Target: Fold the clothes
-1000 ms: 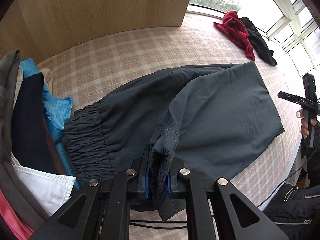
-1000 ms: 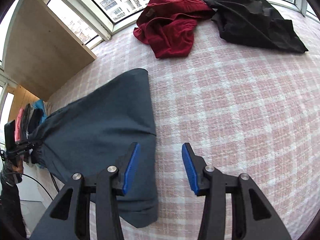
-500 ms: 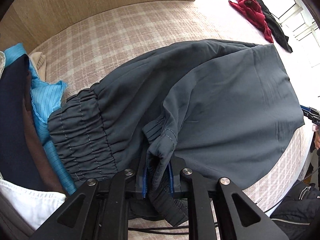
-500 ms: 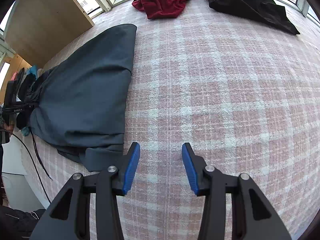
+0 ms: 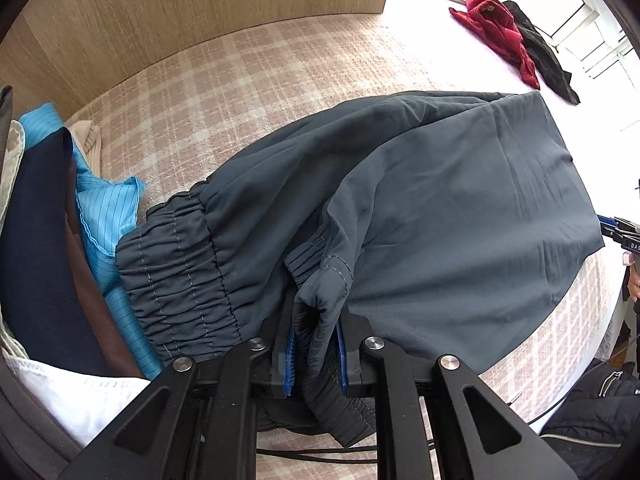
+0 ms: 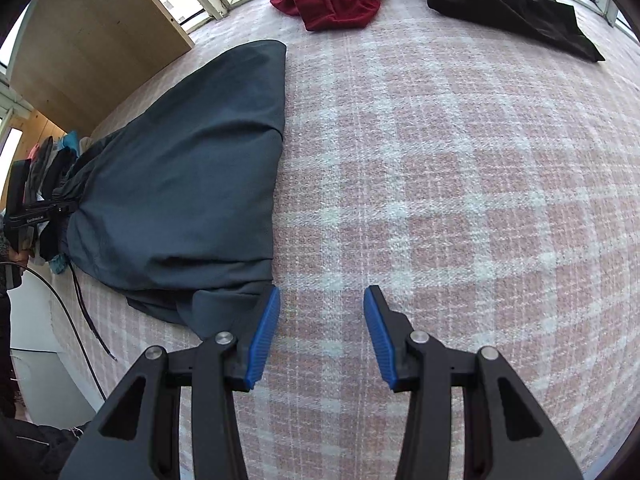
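Left gripper (image 5: 316,354) clamps pants (image 5: 460,216) waistband; right gripper (image 6: 320,332) open, empty, hem just to its left.

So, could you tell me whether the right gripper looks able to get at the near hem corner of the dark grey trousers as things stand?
Probably yes. The right gripper is open and empty, over bare plaid bedcover, and the dark grey trousers end just beside its left finger; nothing lies between.

Stacked clothes (image 5: 44,248) left of the left hand-held gripper (image 5: 316,350) cut off by the frame edge, waistband of grey trousers (image 5: 440,220) hidden between its pads, black garment (image 6: 508,0) beyond the right hand-held gripper (image 6: 320,336) cropped at the top
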Tool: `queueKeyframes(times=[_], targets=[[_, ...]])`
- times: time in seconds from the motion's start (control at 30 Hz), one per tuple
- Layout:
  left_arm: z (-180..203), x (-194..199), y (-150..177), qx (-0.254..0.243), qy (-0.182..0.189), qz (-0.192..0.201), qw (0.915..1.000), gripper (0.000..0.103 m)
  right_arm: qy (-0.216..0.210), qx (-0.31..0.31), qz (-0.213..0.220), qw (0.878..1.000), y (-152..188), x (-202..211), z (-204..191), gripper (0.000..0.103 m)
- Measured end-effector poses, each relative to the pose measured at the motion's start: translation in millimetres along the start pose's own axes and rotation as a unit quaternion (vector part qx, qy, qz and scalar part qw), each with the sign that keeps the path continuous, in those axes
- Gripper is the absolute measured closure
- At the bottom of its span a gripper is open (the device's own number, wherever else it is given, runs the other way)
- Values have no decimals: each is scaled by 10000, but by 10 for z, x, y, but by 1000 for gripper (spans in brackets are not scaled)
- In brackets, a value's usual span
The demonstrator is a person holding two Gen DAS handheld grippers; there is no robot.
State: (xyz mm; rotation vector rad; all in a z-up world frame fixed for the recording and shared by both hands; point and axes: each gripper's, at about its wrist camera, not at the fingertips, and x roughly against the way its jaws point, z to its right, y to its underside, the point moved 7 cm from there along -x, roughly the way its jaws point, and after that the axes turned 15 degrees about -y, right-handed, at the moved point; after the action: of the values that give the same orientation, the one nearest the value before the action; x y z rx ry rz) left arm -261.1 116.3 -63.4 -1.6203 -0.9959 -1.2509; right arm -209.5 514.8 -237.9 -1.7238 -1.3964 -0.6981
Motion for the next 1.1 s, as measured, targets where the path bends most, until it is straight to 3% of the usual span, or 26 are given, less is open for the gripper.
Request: queueKeyframes(times=[0.13,0.2,0.23,0.4,0.5,0.53,0.57,0.67,0.73,0.8,0.9,0.97,1.1], targets=[[-52,-22,-86,15,-74,-2,10000,88,-79,-25,34,10000,-14,13,-18,60],[-74,-64,-123,10,-133,-26,9999,82,-130,27,49,9999,-40,1,-56,60],[-76,-127,-132,15,-181,-77,9998,73,-151,75,57,9998,-59,-8,-84,60],[-89,-116,-144,70,-393,-130,9991,63,-151,450,97,9988,-73,14,-219,60],[-136,6,-103,-91,-753,-213,9969,56,182,899,66,9958,46,111,-233,60],[-183,39,-91,-162,-967,-245,9949,48,275,1039,42,9942,56,146,-196,60],[-230,74,-79,-233,-1180,-277,9924,46,345,1176,18,9925,62,166,-176,60],[-387,213,-55,-351,-1722,-340,9838,47,308,1492,-84,9883,135,165,-245,60],[-455,381,-70,-333,-1805,-267,9826,46,210,1711,-167,9849,172,101,-322,60],[-299,605,-203,-381,-1779,-57,9833,46,221,1968,-213,9800,149,-38,-339,60],[140,841,-412,-877,-1326,316,9868,43,8,2256,-215,9740,185,-103,-447,60],[680,881,-698,-1338,-1050,467,9843,39,-128,2348,-172,9718,184,-152,-494,60],[1798,862,-1227,-2156,-265,556,9745,39,-185,2217,-122,9749,137,-272,-433,60]])
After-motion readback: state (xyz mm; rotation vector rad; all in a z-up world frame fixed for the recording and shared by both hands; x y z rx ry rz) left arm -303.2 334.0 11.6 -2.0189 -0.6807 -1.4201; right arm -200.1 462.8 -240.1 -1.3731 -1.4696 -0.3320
